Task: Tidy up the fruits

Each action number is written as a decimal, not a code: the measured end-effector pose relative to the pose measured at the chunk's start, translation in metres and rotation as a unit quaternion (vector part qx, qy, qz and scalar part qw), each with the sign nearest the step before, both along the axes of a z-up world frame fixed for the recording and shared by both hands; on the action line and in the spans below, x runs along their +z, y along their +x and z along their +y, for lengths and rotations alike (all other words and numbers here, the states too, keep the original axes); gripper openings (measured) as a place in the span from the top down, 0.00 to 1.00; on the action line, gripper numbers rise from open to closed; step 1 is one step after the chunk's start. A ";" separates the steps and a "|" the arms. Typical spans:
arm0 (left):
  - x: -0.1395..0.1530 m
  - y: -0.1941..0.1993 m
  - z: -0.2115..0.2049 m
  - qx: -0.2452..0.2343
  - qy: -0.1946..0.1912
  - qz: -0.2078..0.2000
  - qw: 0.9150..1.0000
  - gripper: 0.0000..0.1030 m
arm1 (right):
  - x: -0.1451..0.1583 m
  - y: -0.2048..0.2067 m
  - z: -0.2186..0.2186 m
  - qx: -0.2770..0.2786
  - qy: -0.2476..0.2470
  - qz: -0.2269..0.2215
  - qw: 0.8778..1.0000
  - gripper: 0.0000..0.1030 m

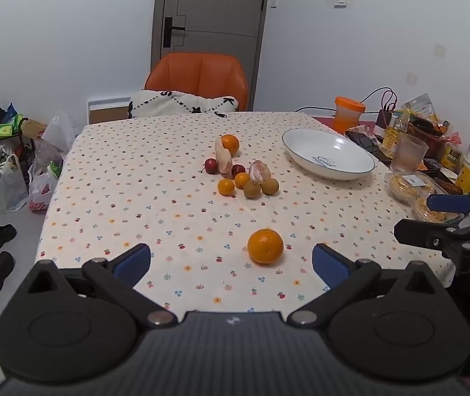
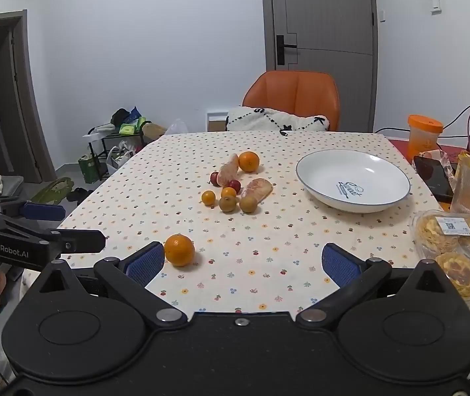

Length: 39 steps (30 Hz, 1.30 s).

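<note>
Orange between left tool fingers

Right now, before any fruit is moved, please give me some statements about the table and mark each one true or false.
1. The white bowl holds no fruit. True.
2. The left tool is shut on the nearest orange. False: its fingers stand wide apart and the orange lies on the tablecloth between them, untouched.
3. The right tool is open and holds nothing. True.
4. All the fruit lies in one cluster. False: the nearest orange sits apart from the fruit cluster.
5. A blue chair stands at the far end of the table. False: the chair is orange.
</note>
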<state>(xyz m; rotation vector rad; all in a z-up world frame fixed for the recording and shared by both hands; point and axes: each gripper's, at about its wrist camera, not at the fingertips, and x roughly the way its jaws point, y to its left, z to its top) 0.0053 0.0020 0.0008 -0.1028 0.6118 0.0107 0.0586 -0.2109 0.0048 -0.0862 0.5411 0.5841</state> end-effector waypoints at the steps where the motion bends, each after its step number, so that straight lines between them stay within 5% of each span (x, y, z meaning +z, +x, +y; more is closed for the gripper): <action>1: 0.000 0.001 0.000 -0.001 0.000 0.000 1.000 0.00 | 0.000 0.000 0.000 0.000 0.000 0.000 1.000 0.00; 39: 0.003 -0.008 -0.005 0.002 0.003 -0.008 1.000 0.00 | 0.004 -0.001 -0.001 0.003 0.008 -0.004 1.000 0.00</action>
